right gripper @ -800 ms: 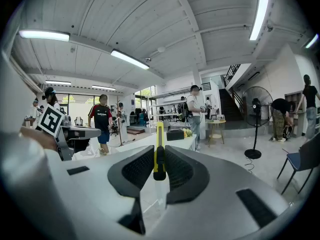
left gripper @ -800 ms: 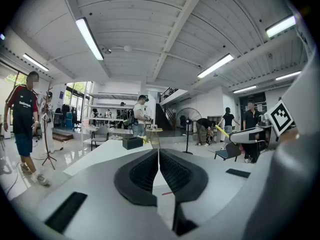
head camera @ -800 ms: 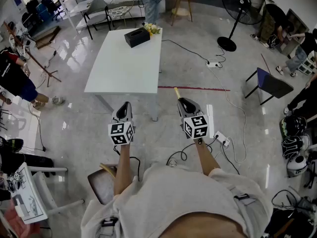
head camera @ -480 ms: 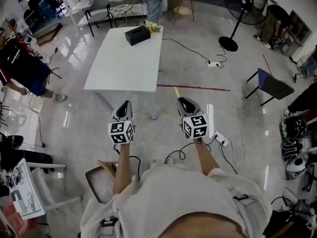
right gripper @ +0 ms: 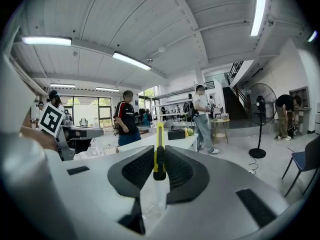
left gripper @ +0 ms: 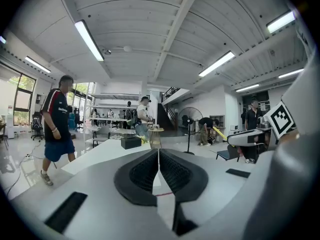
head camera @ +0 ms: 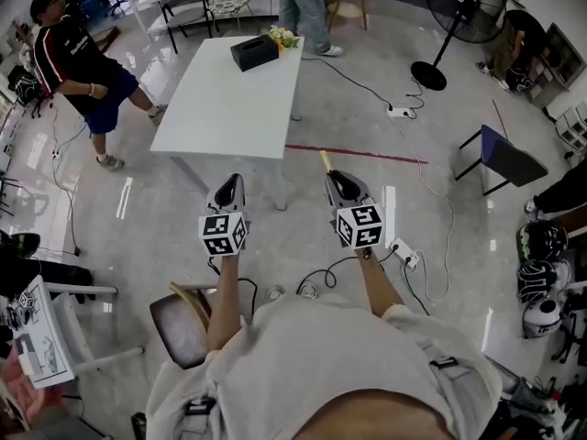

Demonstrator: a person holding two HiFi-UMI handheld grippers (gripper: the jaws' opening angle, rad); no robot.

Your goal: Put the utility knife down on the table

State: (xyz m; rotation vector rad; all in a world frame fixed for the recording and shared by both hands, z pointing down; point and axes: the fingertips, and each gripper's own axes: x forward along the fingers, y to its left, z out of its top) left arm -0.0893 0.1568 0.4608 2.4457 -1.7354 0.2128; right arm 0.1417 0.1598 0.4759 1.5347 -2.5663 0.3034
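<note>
Right gripper view: fingers [right gripper: 134, 170] grip yellow utility knife [right gripper: 159, 151], long axis pointing fwd. White surface [head camera: 220, 108] sits ahead, up-left of right gripper [head camera: 334, 180] in head view; left gripper [head camera: 230, 187] fingers pressed together, empty.

Long ceiling lights [left gripper: 89, 40] make the room bright. The shiny floor [head camera: 119, 209] glares. Gripper views bend round at dark edges.

- A black box [head camera: 254, 51] has yellow flowers [head camera: 282, 37] just beside it.
- A person in a dark shirt and blue shorts [head camera: 87, 71] stands at the left.
- A black standing fan [head camera: 428, 75] is at the far right.
- A blue chair [head camera: 507, 159] sits near a white power strip [head camera: 399, 112].
- A red tape line [head camera: 353, 153] runs across the glossy floor.
</note>
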